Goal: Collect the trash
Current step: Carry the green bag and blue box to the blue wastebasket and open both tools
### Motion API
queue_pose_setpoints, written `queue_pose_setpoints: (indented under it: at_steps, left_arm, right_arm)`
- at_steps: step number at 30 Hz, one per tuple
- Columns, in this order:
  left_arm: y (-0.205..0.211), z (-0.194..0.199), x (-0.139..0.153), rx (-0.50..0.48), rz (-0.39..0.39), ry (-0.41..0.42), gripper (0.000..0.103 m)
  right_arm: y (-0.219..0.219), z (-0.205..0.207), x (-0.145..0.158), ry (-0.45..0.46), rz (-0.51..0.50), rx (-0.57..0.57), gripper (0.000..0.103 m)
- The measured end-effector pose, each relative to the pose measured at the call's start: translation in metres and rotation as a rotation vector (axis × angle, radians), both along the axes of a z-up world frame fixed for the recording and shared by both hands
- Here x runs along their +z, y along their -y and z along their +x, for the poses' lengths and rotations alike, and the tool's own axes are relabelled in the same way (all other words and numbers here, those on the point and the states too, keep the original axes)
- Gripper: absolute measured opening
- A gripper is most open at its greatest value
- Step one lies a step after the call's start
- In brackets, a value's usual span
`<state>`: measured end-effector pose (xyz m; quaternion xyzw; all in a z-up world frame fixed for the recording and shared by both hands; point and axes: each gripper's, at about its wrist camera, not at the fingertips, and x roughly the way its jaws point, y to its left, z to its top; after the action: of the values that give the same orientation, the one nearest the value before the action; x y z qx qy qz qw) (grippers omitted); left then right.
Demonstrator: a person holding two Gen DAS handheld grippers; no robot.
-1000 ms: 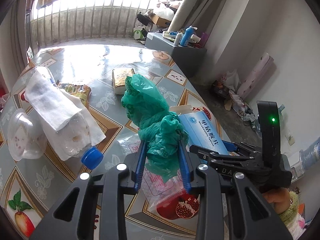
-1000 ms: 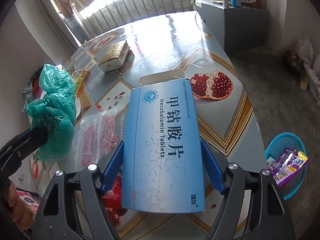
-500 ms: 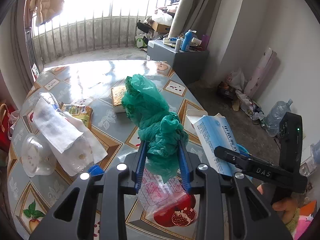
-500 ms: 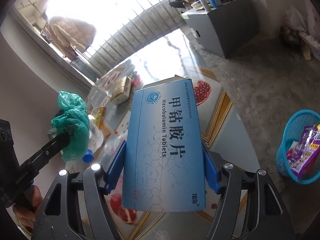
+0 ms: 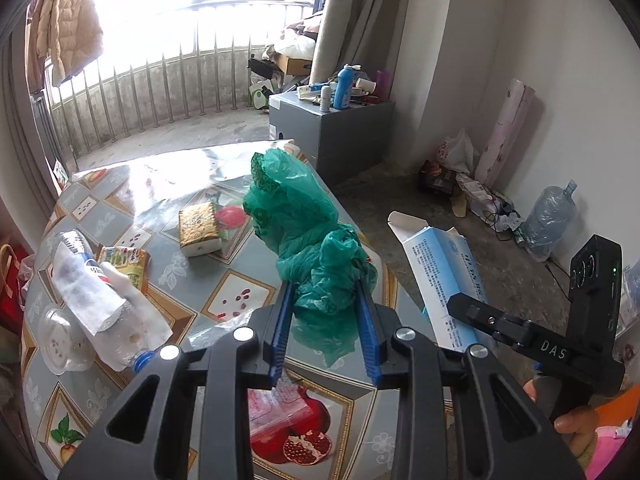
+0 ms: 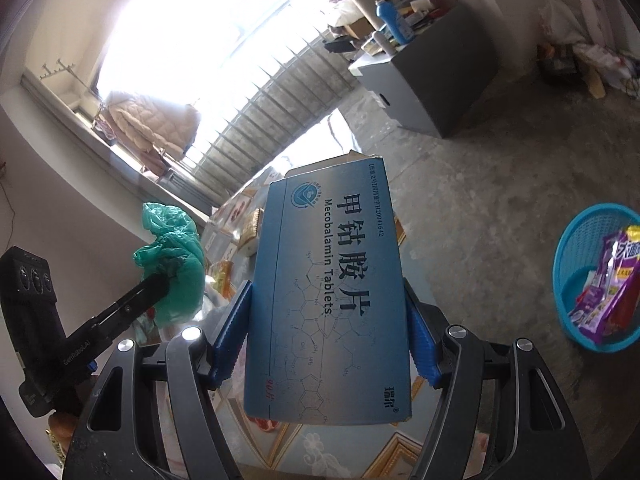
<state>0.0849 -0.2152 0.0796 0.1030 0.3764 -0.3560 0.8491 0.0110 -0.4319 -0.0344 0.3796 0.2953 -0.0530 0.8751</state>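
Observation:
My left gripper (image 5: 324, 328) is shut on a crumpled green plastic bag (image 5: 308, 232) and holds it above the table (image 5: 120, 192). My right gripper (image 6: 328, 336) is shut on a blue medicine box (image 6: 332, 292), lifted off the table over its right edge. The box also shows in the left wrist view (image 5: 440, 276), and the bag in the right wrist view (image 6: 172, 252). A blue trash basket (image 6: 576, 248) with purple wrappers stands on the floor at the right.
On the table lie a plastic bottle under a white tissue (image 5: 88, 292), a clear lid (image 5: 60, 340), a yellow packet (image 5: 128, 260), a tissue pack (image 5: 198, 228) and a clear red-printed bag (image 5: 276, 408). A grey cabinet (image 5: 332, 128) stands beyond.
Both grippers have risen with their loads. The right one has swung out past the table edge, and the blue basket now sits higher in its view.

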Motion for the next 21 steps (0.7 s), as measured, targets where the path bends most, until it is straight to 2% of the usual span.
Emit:
queue_pose_setpoints:
  at_steps: [11, 21]
  left_arm:
    - [0.058, -0.028, 0.004, -0.109, 0.002, 0.006, 0.030]
    - [0.105, -0.050, -0.004, -0.209, 0.017, 0.001, 0.030]
  right_arm:
    - [0.023, -0.033, 0.000, 0.035, 0.027, -0.072, 0.066]
    - [0.039, -0.053, -0.002, 0.049, 0.057, -0.144, 0.066]
